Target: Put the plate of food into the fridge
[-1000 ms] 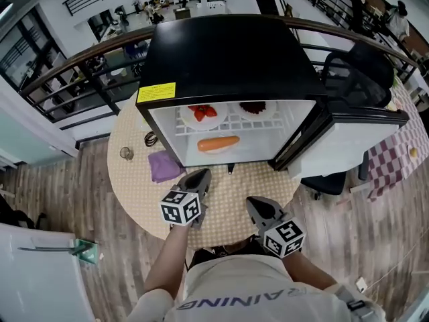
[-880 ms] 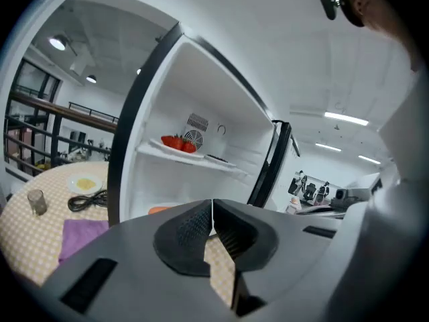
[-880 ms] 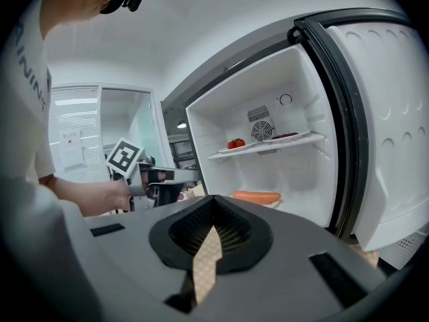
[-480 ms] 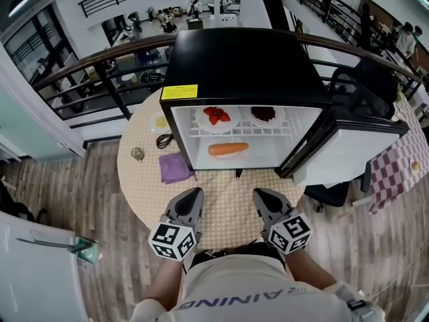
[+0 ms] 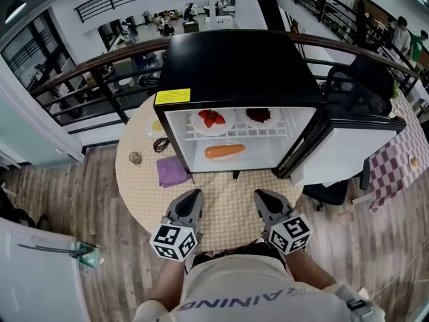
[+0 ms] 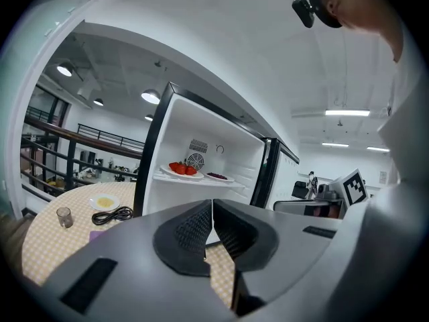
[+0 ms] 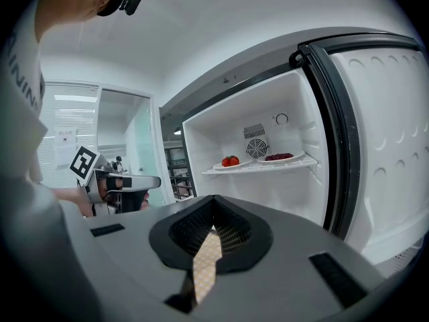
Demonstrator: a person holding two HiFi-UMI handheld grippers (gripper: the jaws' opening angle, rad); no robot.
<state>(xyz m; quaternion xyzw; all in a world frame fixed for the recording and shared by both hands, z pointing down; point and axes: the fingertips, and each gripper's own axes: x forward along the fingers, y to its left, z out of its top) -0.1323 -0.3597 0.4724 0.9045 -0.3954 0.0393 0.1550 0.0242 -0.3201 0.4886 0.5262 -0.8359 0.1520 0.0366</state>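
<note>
The small black fridge (image 5: 241,66) stands open on the round table (image 5: 141,186). On its upper shelf sit a plate of strawberries (image 5: 213,119) and a plate of dark food (image 5: 258,116); an orange piece of food (image 5: 224,151) lies on the lower level. Both plates also show in the left gripper view, strawberries (image 6: 181,169) and dark food (image 6: 216,176), and in the right gripper view, strawberries (image 7: 230,161) and dark food (image 7: 279,157). My left gripper (image 5: 190,200) and right gripper (image 5: 263,198) hover side by side over the table's near edge, well short of the fridge. Each is shut and holds nothing.
The fridge door (image 5: 342,149) swings out to the right. Left of the fridge lie a purple cloth (image 5: 171,171), a small glass (image 5: 135,157), a coiled black cable (image 5: 161,144) and a small dish (image 5: 157,126). A dark office chair (image 5: 355,79) stands behind the door.
Both grippers have drawn back from the fridge toward the person's body. Their jaws stay shut and nothing inside the fridge has moved.
</note>
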